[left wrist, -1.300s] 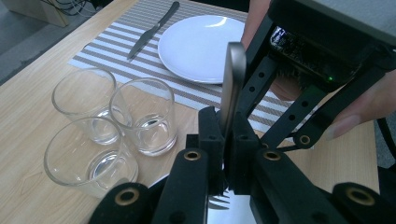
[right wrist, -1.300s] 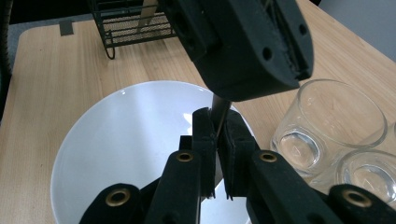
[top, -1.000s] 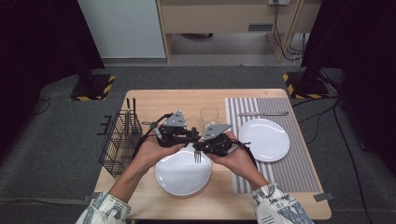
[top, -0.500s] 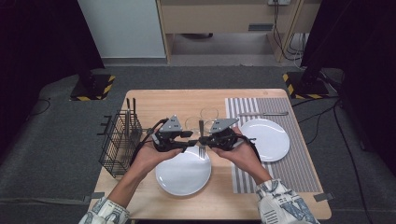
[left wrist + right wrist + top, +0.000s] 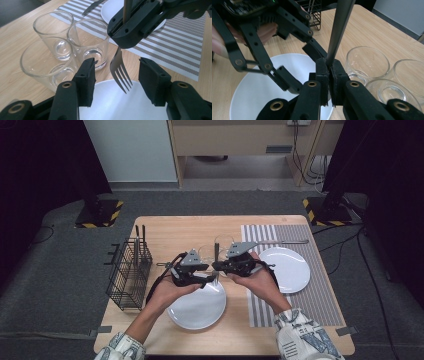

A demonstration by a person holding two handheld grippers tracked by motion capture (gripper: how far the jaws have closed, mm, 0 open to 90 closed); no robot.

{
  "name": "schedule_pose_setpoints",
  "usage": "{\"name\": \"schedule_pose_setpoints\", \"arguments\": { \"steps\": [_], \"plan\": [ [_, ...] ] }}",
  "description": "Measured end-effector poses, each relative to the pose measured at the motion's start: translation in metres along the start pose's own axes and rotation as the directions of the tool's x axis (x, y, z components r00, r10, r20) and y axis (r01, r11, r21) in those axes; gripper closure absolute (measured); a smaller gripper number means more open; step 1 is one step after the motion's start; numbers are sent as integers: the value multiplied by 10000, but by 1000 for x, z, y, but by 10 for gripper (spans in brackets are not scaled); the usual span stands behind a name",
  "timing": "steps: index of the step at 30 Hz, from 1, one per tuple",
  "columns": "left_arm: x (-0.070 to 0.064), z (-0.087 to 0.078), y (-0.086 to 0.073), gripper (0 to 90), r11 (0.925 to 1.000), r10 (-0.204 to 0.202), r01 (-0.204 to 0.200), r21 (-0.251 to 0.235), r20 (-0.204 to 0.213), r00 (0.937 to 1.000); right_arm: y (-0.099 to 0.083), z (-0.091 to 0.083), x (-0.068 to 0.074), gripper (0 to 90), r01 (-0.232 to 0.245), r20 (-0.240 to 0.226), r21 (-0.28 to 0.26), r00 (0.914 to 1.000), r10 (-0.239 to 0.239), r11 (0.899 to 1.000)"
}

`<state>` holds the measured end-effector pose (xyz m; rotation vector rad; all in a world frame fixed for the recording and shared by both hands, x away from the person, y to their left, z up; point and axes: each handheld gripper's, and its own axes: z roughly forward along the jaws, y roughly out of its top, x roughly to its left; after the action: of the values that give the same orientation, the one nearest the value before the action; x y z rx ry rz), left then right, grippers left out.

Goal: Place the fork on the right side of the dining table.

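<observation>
Fork: the fork (image 5: 120, 68) hangs tines down over the near plate's far rim, handle up, pinched at the handle by the right gripper.
Right gripper: the right gripper (image 5: 329, 72) has its jaws pressed together on the fork's handle; in the left gripper view it sits just above the tines.
Left gripper: the left gripper (image 5: 116, 77) stands wide apart, one jaw either side of the tines, touching neither side of them.
Room at the fork: open gaps on both sides between tines and jaws.
Near plate: the white plate (image 5: 200, 307) lies under both grippers, close to the table's near edge.
Glasses: three glasses (image 5: 88, 42) stand clustered just beyond the fork.
Placemat: the striped mat (image 5: 320, 295) carries a second plate (image 5: 290, 270) to the right.
Basket: the wire basket (image 5: 129, 272) sits at the table's left edge, well apart.
</observation>
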<state>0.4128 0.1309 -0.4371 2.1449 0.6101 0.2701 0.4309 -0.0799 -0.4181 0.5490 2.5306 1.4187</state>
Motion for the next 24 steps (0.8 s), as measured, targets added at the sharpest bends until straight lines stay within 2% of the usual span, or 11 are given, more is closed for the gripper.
{"name": "schedule_pose_setpoints", "arguments": {
  "steps": [3, 7, 10, 16, 24],
  "plan": [
    [1, 5, -2, 464, 9999, -83, 83, 128, 29, 10000, 1, -1, 1, 868, -24, -7, -50, 10000, 24, 10000],
    [3, 10, -3, 478, 9998, -187, 187, 21, 112, 9998, 2, -1, 2, 868, -28, -59, -132, 10000, 28, 9999],
    [5, 13, -5, 561, 9994, -318, 323, -147, 358, 9989, 4, -1, 3, 868, -2, -98, -183, 10000, 1, 9998],
    [9, 14, -5, 668, 9980, -482, 504, -393, 533, 9974, 5, -1, 3, 868, -43, -201, -303, 9998, 36, 9995],
    [11, 19, -5, 710, 9972, -592, 628, -400, 851, 9946, 6, -1, 4, 867, -85, -272, -422, 9996, 73, 9991]
  ]
}}
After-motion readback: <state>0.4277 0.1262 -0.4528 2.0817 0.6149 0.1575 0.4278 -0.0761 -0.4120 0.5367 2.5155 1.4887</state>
